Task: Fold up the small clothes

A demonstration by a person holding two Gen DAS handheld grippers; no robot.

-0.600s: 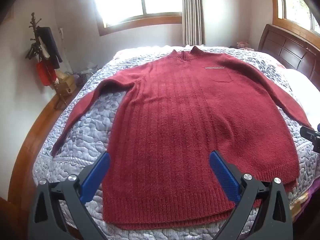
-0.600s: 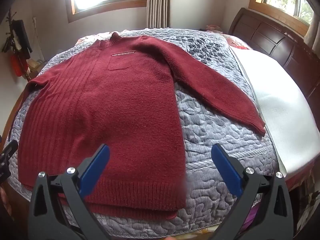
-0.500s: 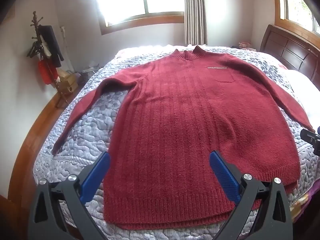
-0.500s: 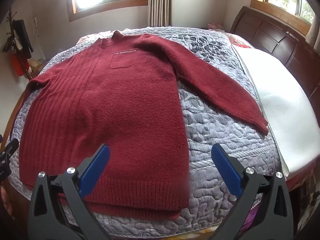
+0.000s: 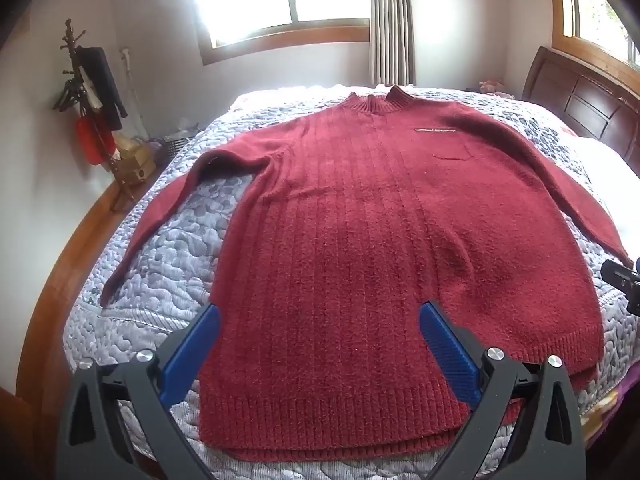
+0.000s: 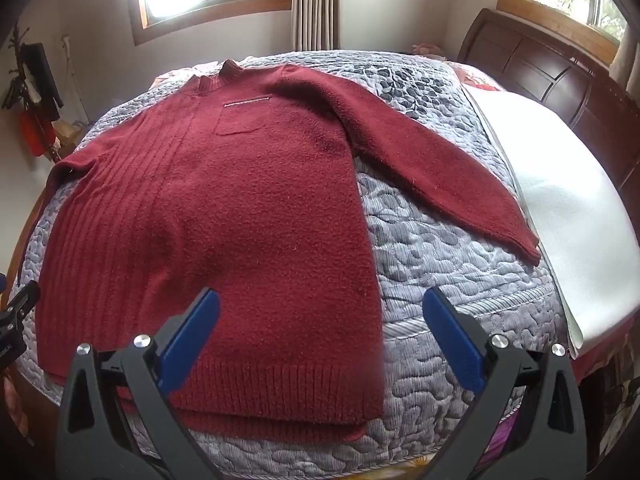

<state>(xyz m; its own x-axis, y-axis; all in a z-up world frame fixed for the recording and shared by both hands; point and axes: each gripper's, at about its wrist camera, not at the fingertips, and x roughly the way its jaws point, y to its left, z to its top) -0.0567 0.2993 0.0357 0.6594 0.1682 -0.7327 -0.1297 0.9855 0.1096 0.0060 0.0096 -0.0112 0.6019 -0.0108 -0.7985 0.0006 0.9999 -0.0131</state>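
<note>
A dark red knitted sweater [image 5: 360, 240] lies flat and face up on the quilted bed, collar at the far end, both sleeves spread outward, a chest pocket [image 6: 238, 124] showing. My left gripper [image 5: 320, 316] hovers open above the lower hem, blue pads wide apart, holding nothing. My right gripper [image 6: 320, 312] is also open, above the sweater's [image 6: 208, 240] lower right corner and the bare quilt beside it. The right sleeve [image 6: 420, 160] runs diagonally toward the white sheet. The other gripper's tip [image 5: 620, 280] shows at the right edge of the left wrist view.
A grey patterned quilt [image 6: 460, 264] covers the bed, with a white sheet [image 6: 560, 200] along its right side. A dark wooden headboard [image 6: 540, 64] stands at the right. A coat stand [image 5: 92, 112] with hanging items is by the left wall.
Both views have shifted slightly forward and rightward over the sweater. The sweater has not moved, and both grippers stay open.
</note>
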